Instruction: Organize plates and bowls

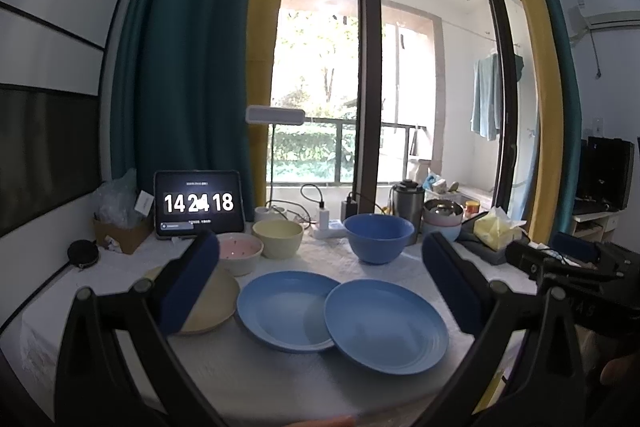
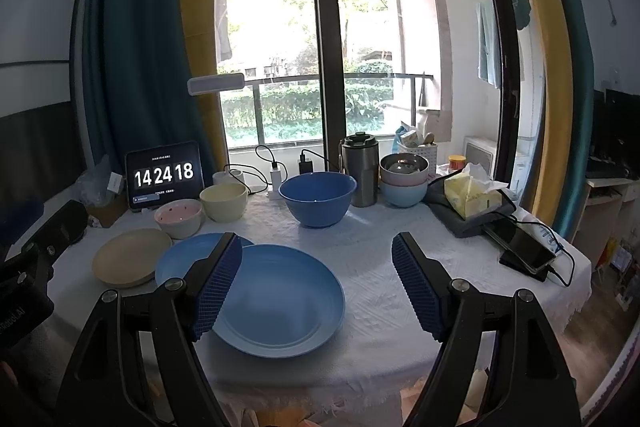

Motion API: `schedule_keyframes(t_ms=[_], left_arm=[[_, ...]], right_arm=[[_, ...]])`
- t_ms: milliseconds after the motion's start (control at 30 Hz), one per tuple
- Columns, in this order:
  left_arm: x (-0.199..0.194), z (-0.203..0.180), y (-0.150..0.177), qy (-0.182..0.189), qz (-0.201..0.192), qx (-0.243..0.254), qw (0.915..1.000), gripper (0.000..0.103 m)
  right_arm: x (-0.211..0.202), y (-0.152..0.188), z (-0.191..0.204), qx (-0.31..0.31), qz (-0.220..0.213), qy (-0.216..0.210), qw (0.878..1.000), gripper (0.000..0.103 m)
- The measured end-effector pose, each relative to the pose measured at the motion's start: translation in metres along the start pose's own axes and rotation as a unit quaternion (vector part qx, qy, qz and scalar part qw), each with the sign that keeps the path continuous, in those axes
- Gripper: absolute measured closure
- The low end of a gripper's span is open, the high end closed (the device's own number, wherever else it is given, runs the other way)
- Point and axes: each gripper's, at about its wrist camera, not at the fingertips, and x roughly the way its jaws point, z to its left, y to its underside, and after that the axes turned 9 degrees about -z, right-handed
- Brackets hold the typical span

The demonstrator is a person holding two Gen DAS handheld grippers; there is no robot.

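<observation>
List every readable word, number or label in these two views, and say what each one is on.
"14 24 18": large white digits on the tablet standing at the table's back left.
"Robot.AI" (start cut off): white lettering on the left gripper's black body, at the right wrist view's left edge.
Small lines above and below the tablet's digits: too small to read.
Air conditioner sticker and tissue pack print: blurred.

Tablet (image 2: 165, 175), propped at the counter's far left edge: white digits "14 24 18" on a black screen. Smaller lines above and below the digits: illegible.
</observation>
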Motion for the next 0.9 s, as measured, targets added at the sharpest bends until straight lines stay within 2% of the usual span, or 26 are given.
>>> schedule_keyframes(t_ms=[900], left_arm=[[0.0018, 0.0014, -0.0015, 0.004, 0.003, -0.002, 1.0000, 0.001]], right_arm=[[0.0031, -0.0006, -0.0076, 0.013, 0.007, 0.011, 1.000, 0.023]])
